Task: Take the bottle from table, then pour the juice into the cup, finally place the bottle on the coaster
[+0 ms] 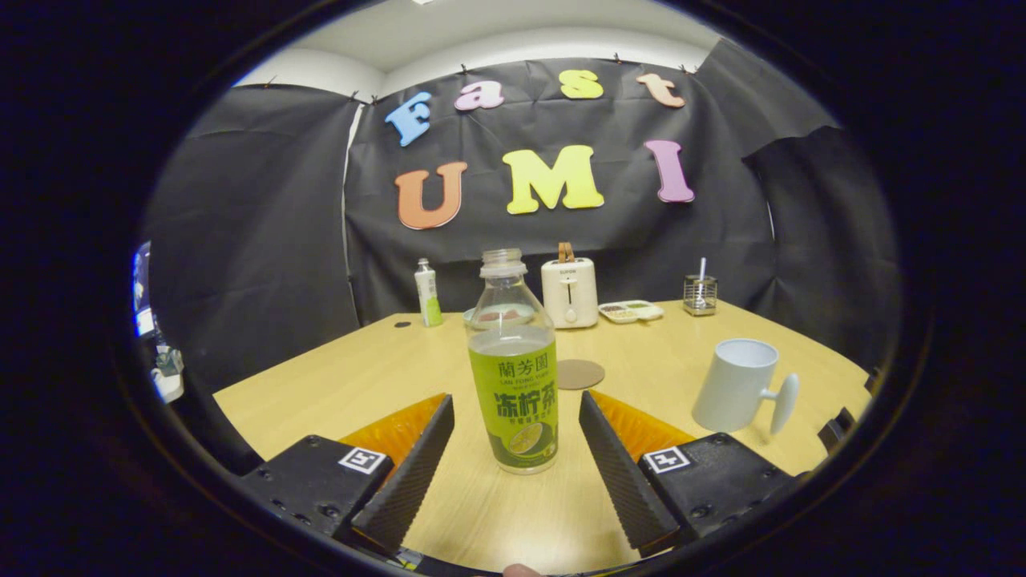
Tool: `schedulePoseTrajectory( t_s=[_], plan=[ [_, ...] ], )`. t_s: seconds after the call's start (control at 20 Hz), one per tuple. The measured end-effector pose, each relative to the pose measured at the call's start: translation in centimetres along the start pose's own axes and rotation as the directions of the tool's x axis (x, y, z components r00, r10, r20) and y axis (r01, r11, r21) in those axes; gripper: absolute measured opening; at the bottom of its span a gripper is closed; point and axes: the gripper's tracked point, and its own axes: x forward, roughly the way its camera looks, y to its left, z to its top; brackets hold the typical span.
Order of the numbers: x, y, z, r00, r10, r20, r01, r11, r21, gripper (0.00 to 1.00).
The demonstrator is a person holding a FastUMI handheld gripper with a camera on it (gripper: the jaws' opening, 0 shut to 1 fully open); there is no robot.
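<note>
A clear uncapped bottle [513, 369] with a green label stands upright on the wooden table [337, 377], partly filled with juice. It sits between my two fingertips, with a gap on each side, so neither finger touches it. My gripper [517, 409] is open. A round brown coaster [579, 373] lies flat just behind the bottle, slightly to its right. A white cup [736, 385] with its handle toward the right stands beyond my right finger.
At the back of the table stand a small white and green bottle [427, 292], a white toaster [569, 292], a shallow divided tray [632, 311] and a wire holder [700, 294]. A shallow dish shows through the bottle's neck. The table edge falls away on the left.
</note>
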Motion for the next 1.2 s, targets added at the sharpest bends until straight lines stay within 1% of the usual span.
schedulePoseTrajectory(
  t_s=[0.25,0.5,0.6,0.75,0.8,0.95,1.05,1.2],
  plan=[
    [2.0,0.2,-2.0,0.993,0.002,-0.118,-0.001,1.000,0.008,1.00],
    [3.9,-0.4,-2.4,0.979,-0.027,-0.200,0.030,0.999,0.011,1.00],
    [4.1,-0.3,-2.5,0.975,-0.024,-0.220,0.029,0.999,0.017,0.96],
    [4.4,0.0,-2.0,0.976,-0.020,-0.216,0.024,1.000,0.016,0.87],
    [4.4,0.0,-2.1,0.976,-0.016,-0.217,0.020,1.000,0.018,0.86],
    [4.3,0.2,-1.7,0.977,0.015,-0.214,-0.005,0.999,0.045,0.84],
    [4.3,0.6,-1.4,0.977,0.071,-0.203,-0.052,0.994,0.096,0.81],
    [3.7,0.2,-0.4,0.975,0.137,-0.173,-0.103,0.976,0.191,0.80]
  ],
)
